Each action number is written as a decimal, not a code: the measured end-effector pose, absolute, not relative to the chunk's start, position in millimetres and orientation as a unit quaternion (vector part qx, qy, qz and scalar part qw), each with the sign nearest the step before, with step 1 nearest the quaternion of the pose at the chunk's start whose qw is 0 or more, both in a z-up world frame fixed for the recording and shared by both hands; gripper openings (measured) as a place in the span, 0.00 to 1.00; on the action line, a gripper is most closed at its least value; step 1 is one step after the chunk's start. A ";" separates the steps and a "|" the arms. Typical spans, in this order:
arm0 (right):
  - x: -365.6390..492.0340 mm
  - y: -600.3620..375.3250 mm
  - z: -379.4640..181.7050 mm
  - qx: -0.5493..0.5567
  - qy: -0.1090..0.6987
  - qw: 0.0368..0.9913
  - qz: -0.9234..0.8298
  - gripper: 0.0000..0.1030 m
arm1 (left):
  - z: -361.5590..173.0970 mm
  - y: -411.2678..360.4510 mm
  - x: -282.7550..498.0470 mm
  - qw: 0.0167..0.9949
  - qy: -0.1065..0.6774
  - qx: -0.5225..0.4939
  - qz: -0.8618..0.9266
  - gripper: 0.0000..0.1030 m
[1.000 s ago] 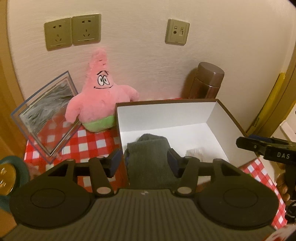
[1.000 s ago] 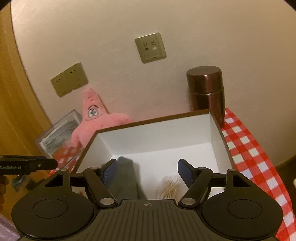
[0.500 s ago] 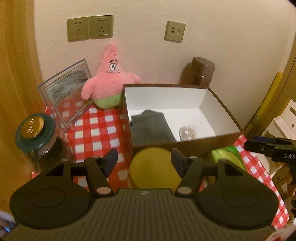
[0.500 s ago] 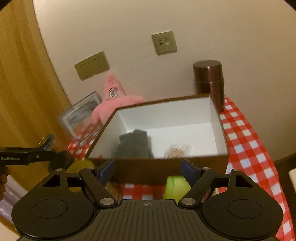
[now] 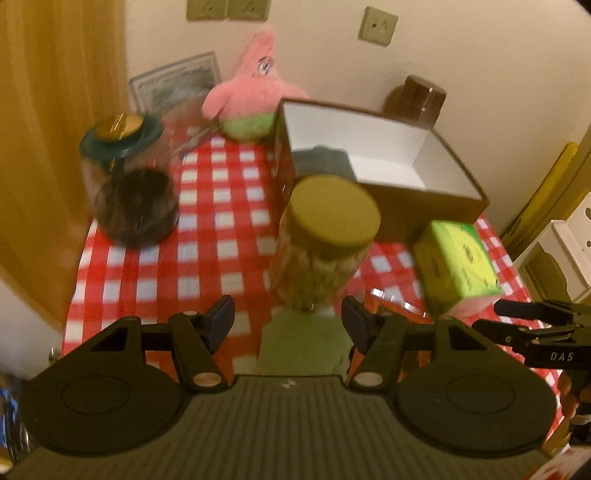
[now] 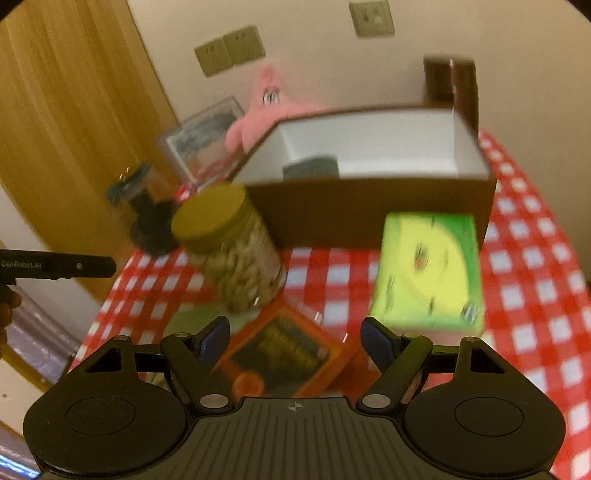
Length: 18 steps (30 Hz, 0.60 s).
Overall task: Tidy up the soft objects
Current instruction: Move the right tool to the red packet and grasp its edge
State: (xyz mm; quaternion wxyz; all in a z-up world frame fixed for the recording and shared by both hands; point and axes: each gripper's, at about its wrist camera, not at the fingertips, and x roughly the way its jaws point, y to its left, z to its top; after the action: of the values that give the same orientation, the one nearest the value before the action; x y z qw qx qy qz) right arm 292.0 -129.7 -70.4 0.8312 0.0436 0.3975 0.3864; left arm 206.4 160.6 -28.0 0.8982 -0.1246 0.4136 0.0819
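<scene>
A: Item 1, soft goods. What's logged?

B: Gray cloth [image 5: 325,162], folded, already in the box [image 5: 424,192], left end on the white floor. Second soft pc: pale green cloth [image 5: 303,343] flat on the checked tablecloth [image 5: 207,229], at the near edge, just in front of the nut jar [image 5: 325,240]. Third: pink plush star [image 5: 255,88], upright vs. the wall, beside the box's back-left corner.

A: Handling?

B: Est. only. All light, limp, non-fragile. Green cloth will sag and drape, so pinch an edge or a fold mid-pc, not the flat face. Plush is squashy; grab an arm or the cone head. Neither looks slippery.

A: Tongs?

B: Left gripper [image 5: 288,321] wide apart, nothing between, hanging over the green cloth. Right gripper [image 6: 295,332] also spread, empty, above an orange packet [image 6: 284,350]. Both views blurred.

A: Surroundings?

B: Nut jar w/ yellow lid touching or nearly touching the box front – can't tell which. Green tissue box [image 6: 428,266] right of it, near the box front. Dark-lidded glass jar [image 5: 129,184] far left. Picture frame [image 5: 177,85] leaning behind it, by the plush. Brown flask [image 5: 421,99] behind the box. Wall sockets [image 5: 229,7] above.

A: Hazard?

B: Nut jar is close to the green cloth; a dragged corner could nudge it.
</scene>
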 end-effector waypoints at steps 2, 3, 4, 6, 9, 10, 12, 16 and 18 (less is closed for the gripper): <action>285.4 -128.5 -78.1 0.044 0.410 0.825 0.386 0.76 | -35.4 159.5 197.8 0.895 0.418 -0.128 0.085 0.59; 282.1 -128.4 -82.6 0.045 0.415 0.823 0.385 0.76 | -39.1 158.5 194.4 0.894 0.420 -0.128 0.085 0.59; 279.9 -128.0 -87.5 0.047 0.421 0.821 0.383 0.76 | -43.1 157.3 190.8 0.893 0.423 -0.129 0.085 0.59; 276.5 -128.8 -97.6 0.060 0.436 0.815 0.378 0.76 | -51.1 153.7 186.8 0.889 0.431 -0.128 0.084 0.59; 275.6 -131.5 -108.6 0.082 0.452 0.809 0.367 0.75 | -61.3 145.5 184.5 0.887 0.439 -0.123 0.076 0.59; 276.0 -133.0 -112.0 0.090 0.456 0.807 0.365 0.74 | -64.4 142.7 185.0 0.886 0.441 -0.120 0.072 0.59; 277.8 -135.1 -117.4 0.107 0.464 0.803 0.357 0.73 | -72.0 135.3 187.0 0.884 0.448 -0.111 0.065 0.59; 283.1 -139.0 -128.7 0.145 0.481 0.793 0.345 0.67 | -87.6 123.4 192.9 0.879 0.463 -0.102 0.054 0.59; 285.8 -140.0 -134.2 0.162 0.486 0.787 0.343 0.66 | -94.1 118.2 196.0 0.879 0.465 -0.093 0.050 0.59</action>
State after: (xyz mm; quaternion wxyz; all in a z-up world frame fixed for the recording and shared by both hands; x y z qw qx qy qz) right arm 285.8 -140.0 -134.2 0.7872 0.1622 0.4862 0.3429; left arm 196.0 118.2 -94.1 0.8789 -0.0928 0.4652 0.0504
